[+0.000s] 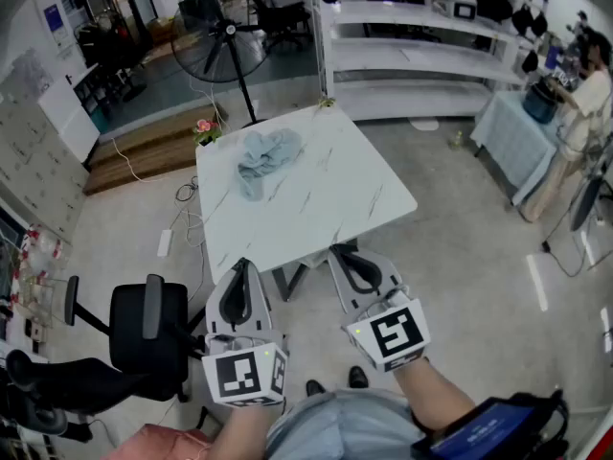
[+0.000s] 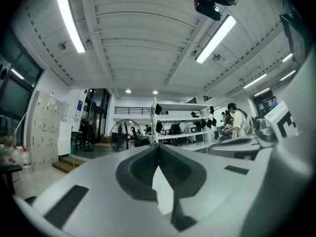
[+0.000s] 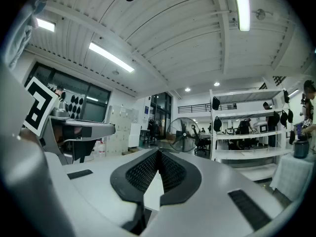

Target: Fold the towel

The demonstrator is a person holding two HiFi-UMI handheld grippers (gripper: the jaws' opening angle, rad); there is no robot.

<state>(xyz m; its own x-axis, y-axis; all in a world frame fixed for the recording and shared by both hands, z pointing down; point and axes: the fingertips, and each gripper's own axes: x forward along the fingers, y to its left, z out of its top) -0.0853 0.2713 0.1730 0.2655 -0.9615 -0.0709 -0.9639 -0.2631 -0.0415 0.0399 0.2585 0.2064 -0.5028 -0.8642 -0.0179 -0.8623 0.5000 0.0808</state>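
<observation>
Lying crumpled on one table (image 1: 330,204) — one towel (image 1: 268,154); two claws (image 1: 241,263) (image 1: 340,251), both closed.

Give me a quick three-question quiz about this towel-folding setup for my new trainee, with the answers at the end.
1. True or false: the crumpled pale blue cloth towel is already folded flat.
2. In the head view, where on the white marble-patterned table does the towel lie? A) near edge B) far-left part C) right corner
3. What do the left gripper and right gripper hold between their fingers?
Key: 1 false; 2 B; 3 nothing, both are shut and empty.
</observation>
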